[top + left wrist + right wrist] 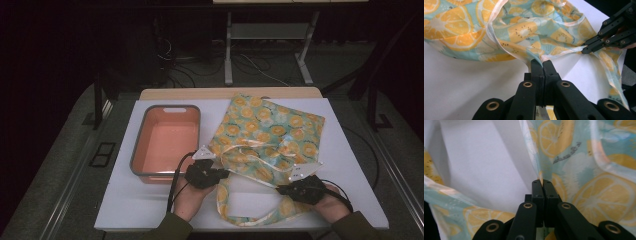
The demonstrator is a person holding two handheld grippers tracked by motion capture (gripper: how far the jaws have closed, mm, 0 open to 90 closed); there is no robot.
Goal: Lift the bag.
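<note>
**Both grippers pinching the lemon cloth**

Left gripper [542,62] and right gripper [542,181] are each clenched on the lemon-print cloth's [265,125] near edge. Hands low, forearms coming in from the front. The cloth lies right of the orange tub [165,172].

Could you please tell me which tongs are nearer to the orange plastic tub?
Left. The left tongs sit just beside the orange plastic tub, at its near right corner; the right tongs are farther right.

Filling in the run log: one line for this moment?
left gripper: shut on apron | right gripper: shut on apron | bin: left of apron
</note>
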